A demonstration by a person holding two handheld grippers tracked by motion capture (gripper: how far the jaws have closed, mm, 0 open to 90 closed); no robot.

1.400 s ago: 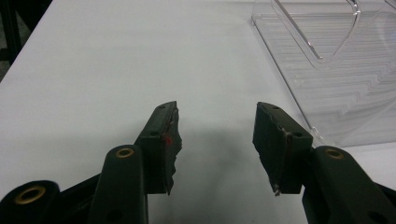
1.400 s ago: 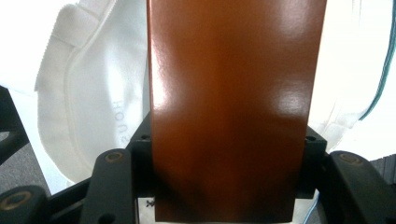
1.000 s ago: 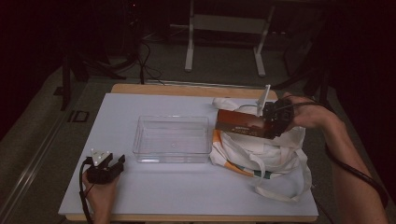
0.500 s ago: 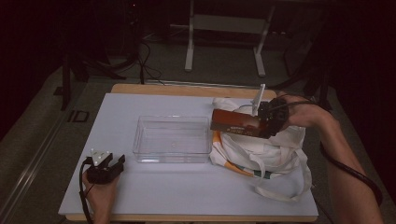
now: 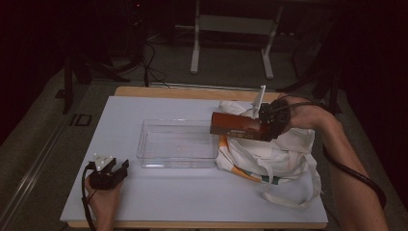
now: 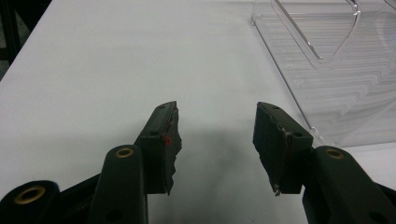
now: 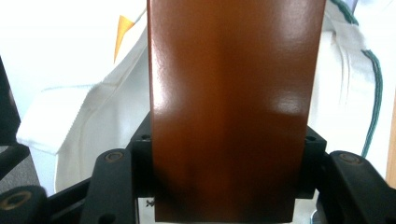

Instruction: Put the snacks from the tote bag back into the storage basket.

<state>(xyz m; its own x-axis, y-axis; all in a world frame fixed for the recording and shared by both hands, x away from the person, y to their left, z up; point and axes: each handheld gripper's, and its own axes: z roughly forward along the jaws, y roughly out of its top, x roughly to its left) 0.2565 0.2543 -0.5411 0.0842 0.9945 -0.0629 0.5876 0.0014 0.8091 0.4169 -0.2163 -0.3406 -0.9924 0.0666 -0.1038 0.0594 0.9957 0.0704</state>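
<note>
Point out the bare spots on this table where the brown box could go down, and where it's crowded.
Free: the clear tray, nothing visible in it; the table strip behind the tray; the front strip between the left gripper and the cloth bag. Crowded: the right side, where the bag and its straps sprawl under the brown box clamped in the right gripper.

The brown box (image 5: 236, 126), clamped in the right gripper (image 5: 260, 126), now sits a little farther left than a second ago, its far end reaching over the clear tray's (image 5: 177, 144) right rim above the white bag (image 5: 269, 154).
</note>
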